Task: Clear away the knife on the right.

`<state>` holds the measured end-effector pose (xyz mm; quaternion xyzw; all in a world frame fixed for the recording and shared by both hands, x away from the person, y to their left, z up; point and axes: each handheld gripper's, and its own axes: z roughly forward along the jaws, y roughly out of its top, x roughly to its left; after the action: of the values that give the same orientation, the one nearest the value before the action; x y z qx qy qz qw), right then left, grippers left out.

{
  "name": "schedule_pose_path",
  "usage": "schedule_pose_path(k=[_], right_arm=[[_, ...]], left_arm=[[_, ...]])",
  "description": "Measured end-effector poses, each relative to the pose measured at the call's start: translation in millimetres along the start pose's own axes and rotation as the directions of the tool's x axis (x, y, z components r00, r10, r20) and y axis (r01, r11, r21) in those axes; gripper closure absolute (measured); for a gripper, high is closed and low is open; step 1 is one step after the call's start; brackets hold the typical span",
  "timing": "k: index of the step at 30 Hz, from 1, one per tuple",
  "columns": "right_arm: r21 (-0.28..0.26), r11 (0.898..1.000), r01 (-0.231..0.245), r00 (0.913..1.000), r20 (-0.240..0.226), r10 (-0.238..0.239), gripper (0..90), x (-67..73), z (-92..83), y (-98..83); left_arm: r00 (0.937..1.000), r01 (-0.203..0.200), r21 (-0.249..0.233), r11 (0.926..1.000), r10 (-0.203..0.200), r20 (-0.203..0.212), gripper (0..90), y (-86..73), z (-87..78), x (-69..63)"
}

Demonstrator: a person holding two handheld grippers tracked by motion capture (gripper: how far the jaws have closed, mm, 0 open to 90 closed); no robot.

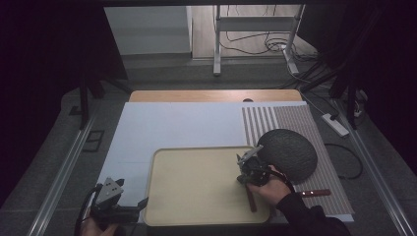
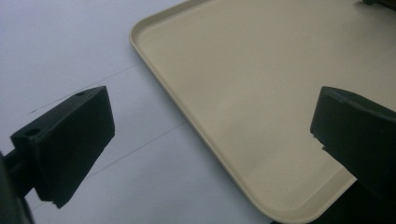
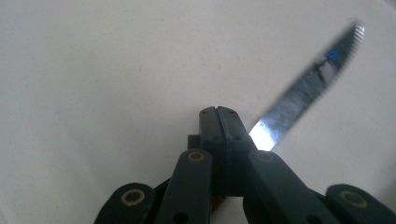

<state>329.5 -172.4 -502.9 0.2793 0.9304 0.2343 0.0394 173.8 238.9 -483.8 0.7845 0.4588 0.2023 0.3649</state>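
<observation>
A beige tray point(image 1: 196, 196) lies on the white board, and a dark green melon point(image 1: 290, 152) rests just off its right edge on a striped mat. My right gripper point(image 1: 247, 164) hovers over the tray's right side, beside the melon, shut on a knife. The knife's brown handle point(image 1: 251, 199) trails toward the person, and its serrated blade point(image 3: 306, 86) juts past the jaws over the tray point(image 3: 93, 70). My left gripper point(image 1: 134, 204) sits at the tray's near-left corner, open, with the tray rim point(image 2: 196, 126) between its jaws point(image 2: 212, 135).
A second brown-handled knife point(image 1: 315, 192) lies on the striped mat point(image 1: 324, 147) to the right of the person's hand. The white board point(image 1: 177, 125) covers a wooden table. Behind the table stand a white frame and loose cables on the floor.
</observation>
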Motion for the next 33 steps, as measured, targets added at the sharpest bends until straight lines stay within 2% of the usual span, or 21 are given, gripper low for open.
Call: schedule_pose_path(k=[12, 24, 33], right_arm=[[0.022, 0.996, -0.086, 0.9963, 0.012, 0.085, 90.0, -16.6, -9.1, -10.1], [0.028, 0.992, -0.119, 0.9920, 0.047, 0.118, 90.0, -28.1, -13.7, -14.1], [0.028, 0.991, -0.129, 0.9904, 0.054, 0.127, 90.0, -32.7, -14.8, -14.8]], left_arm=[[1.0000, 0.000, 0.001, 1.0000, 0.000, -0.003, 0.0, 0.0, 0.2, -0.2], [1.0000, 0.003, 0.001, 1.0000, -0.003, -0.005, 0.0, 0.1, 0.4, -0.3], [1.0000, 0.001, 0.003, 1.0000, -0.001, -0.007, 0.0, 0.2, 0.5, -0.5]])
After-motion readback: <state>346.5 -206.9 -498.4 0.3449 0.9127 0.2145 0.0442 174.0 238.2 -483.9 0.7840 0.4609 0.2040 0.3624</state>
